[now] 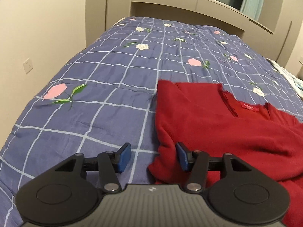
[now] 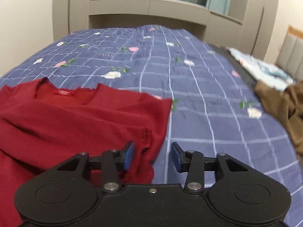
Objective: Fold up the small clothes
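Note:
A red knit top (image 1: 217,124) lies on the blue checked bedspread (image 1: 98,87), neck opening and label facing away from me. It also shows in the right wrist view (image 2: 79,117). My left gripper (image 1: 153,158) is open, its jaws straddling the top's left edge low over the bed. My right gripper (image 2: 152,157) is open, its jaws straddling the top's right edge, where a stitched hem (image 2: 145,138) shows. Neither holds anything.
The bedspread (image 2: 208,104) covers a wide bed. A brown garment (image 2: 284,109) and a pale blue patterned cloth (image 2: 263,70) lie at the bed's right side. A beige headboard unit (image 2: 147,11) with a window stands behind. A wall (image 1: 37,37) runs along the left.

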`<act>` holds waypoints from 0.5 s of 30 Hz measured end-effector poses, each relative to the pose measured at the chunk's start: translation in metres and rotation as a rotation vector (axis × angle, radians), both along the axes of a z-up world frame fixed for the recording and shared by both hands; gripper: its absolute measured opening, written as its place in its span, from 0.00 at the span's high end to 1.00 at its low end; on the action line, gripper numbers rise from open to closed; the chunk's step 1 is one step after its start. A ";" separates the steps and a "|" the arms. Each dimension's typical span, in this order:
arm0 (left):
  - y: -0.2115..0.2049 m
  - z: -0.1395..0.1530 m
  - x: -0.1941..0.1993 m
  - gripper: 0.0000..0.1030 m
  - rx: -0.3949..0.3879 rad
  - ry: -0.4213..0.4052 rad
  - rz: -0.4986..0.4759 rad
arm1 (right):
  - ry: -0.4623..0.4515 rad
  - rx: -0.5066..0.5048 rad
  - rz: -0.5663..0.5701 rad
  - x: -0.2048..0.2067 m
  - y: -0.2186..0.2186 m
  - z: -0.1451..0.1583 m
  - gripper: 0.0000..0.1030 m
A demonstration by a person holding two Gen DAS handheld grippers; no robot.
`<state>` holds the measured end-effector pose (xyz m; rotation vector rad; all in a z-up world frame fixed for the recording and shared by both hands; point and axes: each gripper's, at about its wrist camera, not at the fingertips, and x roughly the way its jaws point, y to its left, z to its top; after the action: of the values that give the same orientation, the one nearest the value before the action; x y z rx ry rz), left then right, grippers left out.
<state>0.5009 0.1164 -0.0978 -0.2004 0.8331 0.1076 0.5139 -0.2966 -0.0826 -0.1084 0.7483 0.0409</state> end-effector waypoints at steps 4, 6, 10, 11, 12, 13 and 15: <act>0.002 0.005 -0.002 0.85 -0.027 -0.024 -0.002 | -0.048 0.042 0.004 -0.016 -0.003 0.015 0.48; 0.002 0.008 -0.005 0.86 -0.028 -0.047 -0.019 | -0.054 0.036 0.019 -0.023 -0.003 0.017 0.47; 0.009 0.010 -0.007 0.83 -0.099 -0.054 -0.051 | -0.039 0.055 0.034 -0.030 -0.002 0.014 0.47; 0.011 0.010 -0.005 0.80 -0.110 -0.047 -0.044 | -0.039 0.057 0.037 -0.031 -0.001 0.014 0.47; 0.013 0.009 -0.003 0.73 -0.129 -0.041 -0.036 | -0.040 0.057 0.039 -0.032 0.001 0.013 0.47; 0.016 0.007 -0.001 0.69 -0.151 -0.029 -0.030 | -0.041 0.056 0.041 -0.032 0.003 0.013 0.47; 0.019 0.003 0.002 0.69 -0.165 -0.018 -0.018 | -0.047 0.053 0.042 -0.032 0.005 0.011 0.47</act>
<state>0.5032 0.1354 -0.0943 -0.3487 0.8258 0.0196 0.4815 -0.2915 -0.0713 -0.0744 0.6977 0.0977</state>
